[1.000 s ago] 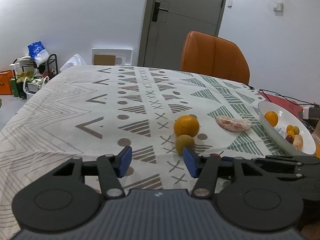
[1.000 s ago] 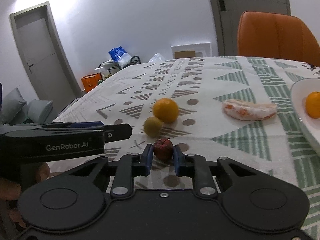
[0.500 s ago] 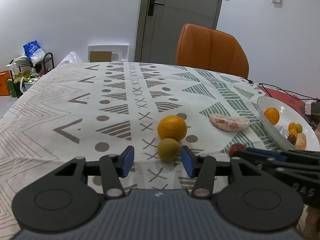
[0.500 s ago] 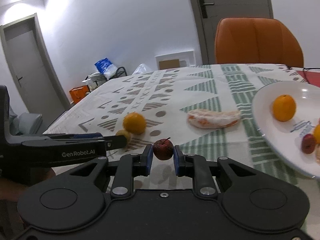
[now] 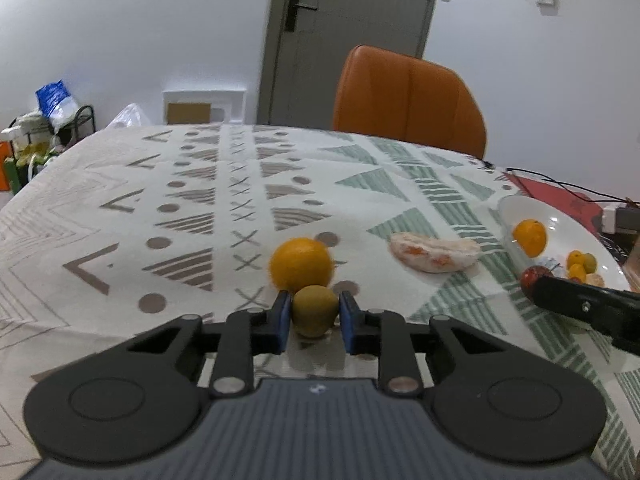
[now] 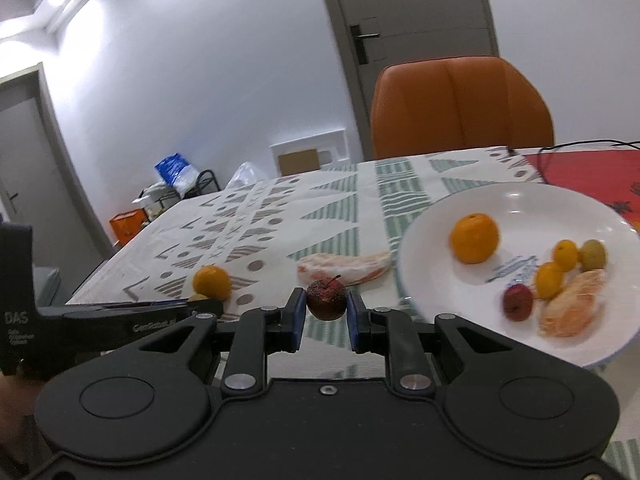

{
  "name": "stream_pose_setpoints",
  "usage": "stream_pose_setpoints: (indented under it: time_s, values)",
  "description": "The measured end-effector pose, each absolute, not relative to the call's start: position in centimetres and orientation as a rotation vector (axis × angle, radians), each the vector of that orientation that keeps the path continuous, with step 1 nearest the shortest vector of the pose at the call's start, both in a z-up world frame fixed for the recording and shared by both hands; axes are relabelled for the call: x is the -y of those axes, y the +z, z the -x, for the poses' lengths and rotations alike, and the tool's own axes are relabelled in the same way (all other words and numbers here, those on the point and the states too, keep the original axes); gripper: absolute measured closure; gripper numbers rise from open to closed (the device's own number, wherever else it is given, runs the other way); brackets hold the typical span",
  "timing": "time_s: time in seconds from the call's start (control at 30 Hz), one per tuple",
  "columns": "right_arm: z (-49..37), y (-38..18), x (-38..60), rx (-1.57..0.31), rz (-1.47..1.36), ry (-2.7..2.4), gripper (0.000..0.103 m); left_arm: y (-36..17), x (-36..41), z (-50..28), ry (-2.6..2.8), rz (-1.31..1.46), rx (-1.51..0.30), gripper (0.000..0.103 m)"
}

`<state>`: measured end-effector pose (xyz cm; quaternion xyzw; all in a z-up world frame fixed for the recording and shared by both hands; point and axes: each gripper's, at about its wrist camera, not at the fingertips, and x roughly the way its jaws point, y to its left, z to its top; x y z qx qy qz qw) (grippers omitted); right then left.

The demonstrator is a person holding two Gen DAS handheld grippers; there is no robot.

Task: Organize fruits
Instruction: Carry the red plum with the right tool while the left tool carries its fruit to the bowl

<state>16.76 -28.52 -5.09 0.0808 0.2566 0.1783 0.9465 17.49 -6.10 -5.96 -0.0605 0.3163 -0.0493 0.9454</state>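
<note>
Two fruits gripped, one at the plate

The left hand-held gripper [image 5: 313, 322] has just been closing, and its blue pads now sit against a small green-yellow fruit [image 5: 315, 310] resting on the patterned cloth of the table [image 5: 120, 216], toward the near edge. A large orange [image 5: 301, 265] touches that fruit on its far side. A peeled citrus piece [image 5: 434, 251] lies further toward the right edge, between the orange and the white plate [image 6: 516, 204].

The right hand-held gripper [image 6: 326, 318] is clamped narrow on a small dark red fruit with a stem [image 6: 326, 299], held above the cloth just beside the plate's left rim. On the plate lie an orange [image 6: 474, 237], several small yellow and green fruits, one red fruit [image 6: 517, 302] and a peeled segment [image 6: 573, 309]. An orange chair [image 6: 460, 104] stands at the far edge
</note>
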Motion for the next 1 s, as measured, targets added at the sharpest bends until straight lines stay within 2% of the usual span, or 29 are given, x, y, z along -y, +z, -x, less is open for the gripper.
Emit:
stream_pose_setpoints:
  time_s: [0.73,0.83,0.9,1.0]
  values:
    - [-15.7,-5.2,34.9,-0.490,-0.229,0.211,0.083,-3.4,12.3,-17.7,-0.231,0.084,-0.590,0.079]
    - [-15.5,-5.3,35.7,-0.493,-0.239,0.185,0.079,-3.3,13.2,-17.7,-0.251,0.078,-0.587,0.079]
    - [-15.4,-5.3,36.2,-0.491,-0.241,0.167,0.072,-3.1,13.8,-17.7,-0.263,0.071,-0.584,0.079]
    - [-15.2,-5.5,36.9,-0.485,-0.253,0.157,0.071,-2.9,14.7,-17.7,-0.280,0.062,-0.580,0.079]
